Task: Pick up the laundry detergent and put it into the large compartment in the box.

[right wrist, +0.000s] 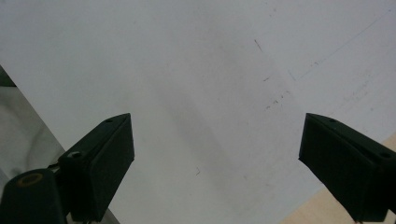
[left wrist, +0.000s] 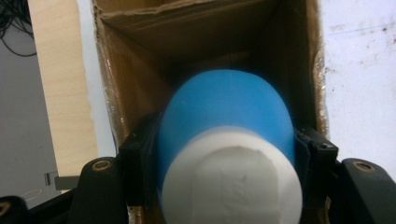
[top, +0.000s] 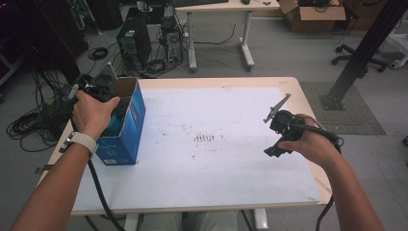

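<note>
A rounded blue plastic bottle with a white cap (left wrist: 229, 154) is held inside the mouth of a tall blue cardboard box (top: 126, 126), its cap end towards the gripper camera and its body pointing down into the brown interior. It is clamped between the two black jaws of the left gripper (left wrist: 228, 156), which are closed against its blue sides just behind the cap; this grip appears chosen so that the bottle can pass lengthwise through the narrow opening. Whether the bottle is being lowered in or drawn out cannot be told. The box stands upright near the left edge of the white-covered desk (top: 231, 159), its open top turned towards the left hand (top: 94, 113), which is held directly above it in the high view.

The right gripper (top: 274, 137) is held well apart, above the right part of the desk, with nothing between its jaws, which are spread wide in the right gripper view. It is judged to be kept clear so that the box is not disturbed. Cables and computer cases are seen on the floor beyond.
</note>
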